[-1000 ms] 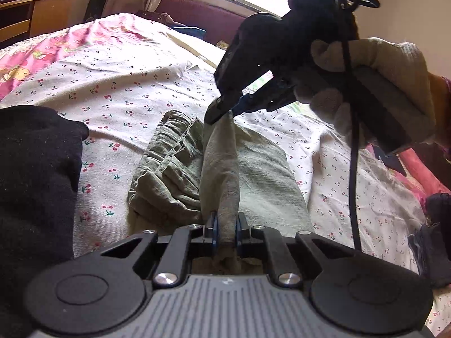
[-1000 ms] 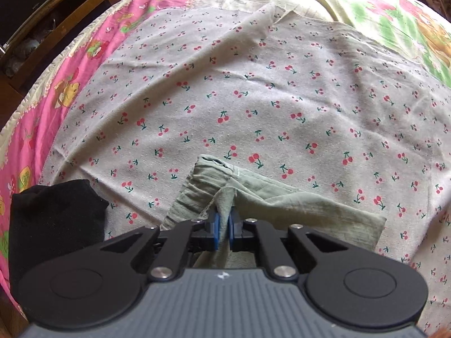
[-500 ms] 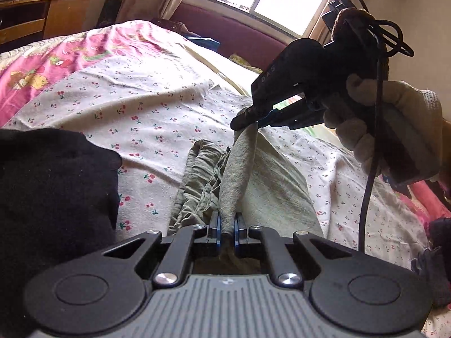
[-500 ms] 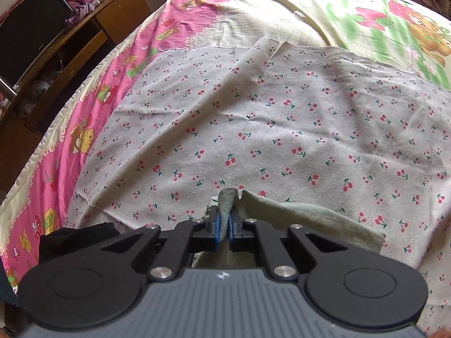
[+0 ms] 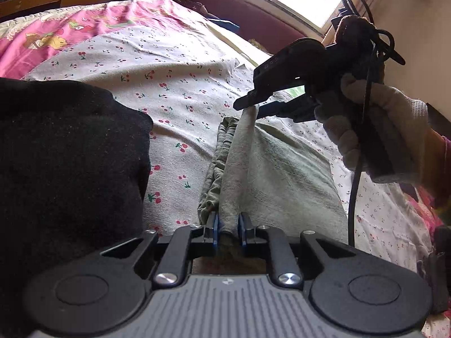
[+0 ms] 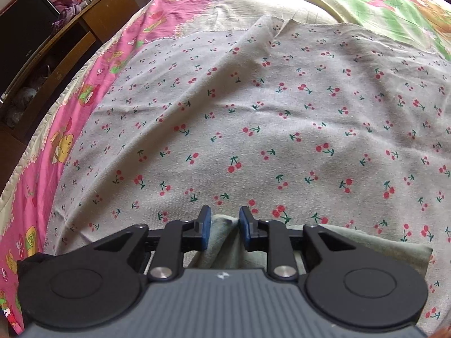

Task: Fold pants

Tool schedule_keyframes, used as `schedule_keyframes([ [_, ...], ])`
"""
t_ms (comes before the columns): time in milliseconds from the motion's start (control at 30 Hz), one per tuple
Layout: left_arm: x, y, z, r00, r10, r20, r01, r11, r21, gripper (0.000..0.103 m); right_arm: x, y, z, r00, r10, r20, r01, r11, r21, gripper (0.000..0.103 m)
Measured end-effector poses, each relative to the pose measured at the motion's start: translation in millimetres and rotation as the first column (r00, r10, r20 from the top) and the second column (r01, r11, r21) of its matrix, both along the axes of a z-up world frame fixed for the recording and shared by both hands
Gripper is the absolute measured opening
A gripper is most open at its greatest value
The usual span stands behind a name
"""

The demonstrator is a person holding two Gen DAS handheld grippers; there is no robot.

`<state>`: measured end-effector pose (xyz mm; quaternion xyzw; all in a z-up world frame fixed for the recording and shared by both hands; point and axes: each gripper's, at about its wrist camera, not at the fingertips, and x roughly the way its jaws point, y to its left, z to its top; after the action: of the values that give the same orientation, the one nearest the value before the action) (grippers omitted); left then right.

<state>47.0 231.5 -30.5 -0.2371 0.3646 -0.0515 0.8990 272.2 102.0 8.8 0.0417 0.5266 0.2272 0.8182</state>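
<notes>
Olive-green pants (image 5: 270,169) lie folded on the cherry-print sheet (image 5: 174,90). My left gripper (image 5: 227,229) is shut on the near edge of the pants' top layer. My right gripper (image 5: 248,105) shows in the left wrist view, held by a gloved hand, at the far end of the same fold, which still hangs at its tips. In the right wrist view my right gripper (image 6: 224,226) stands with its jaws parted, and the pants (image 6: 222,242) sit loosely between them.
A black garment (image 5: 64,169) lies to the left of the pants and shows at the lower left of the right wrist view (image 6: 31,259). A pink cartoon bedspread (image 6: 70,129) edges the sheet. A wooden cabinet (image 6: 56,36) stands beyond the bed.
Both grippers carried the top layer across the pants towards the waistband. My right gripper's jaws, shut on the fabric before, have now parted.
</notes>
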Motion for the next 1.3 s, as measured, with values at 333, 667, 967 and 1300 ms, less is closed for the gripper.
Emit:
schedule_keyframes([
  [333, -17.7, 2.3, 25.1, 0.991, 0.107, 0.076, -0.12, 0.973, 0.197, 0.046, -32.8, -38.1, 47.4, 0.969, -0.013, 0.245, 0.008, 1.0, 0.023, 0.035],
  [667, 6.6, -23.4, 22.2, 0.991, -0.02, 0.131, -0.023, 0.946, 0.322, 0.047, -35.1, -25.1, -21.2, 0.983, 0.118, 0.141, -0.109, 0.991, -0.074, 0.039],
  [967, 12.2, -20.4, 4.8, 0.999, -0.033, 0.043, 0.017, 0.945, 0.328, 0.055, -41.8, -80.5, -0.6, 0.985, -0.014, 0.169, 0.003, 0.998, 0.068, 0.046],
  [1300, 36.5, -59.7, 43.4, 0.973, -0.164, 0.164, 0.087, 0.914, 0.396, 0.055, -169.9, -184.6, -19.5, 0.984, -0.172, 0.044, 0.161, 0.969, 0.188, 0.048],
])
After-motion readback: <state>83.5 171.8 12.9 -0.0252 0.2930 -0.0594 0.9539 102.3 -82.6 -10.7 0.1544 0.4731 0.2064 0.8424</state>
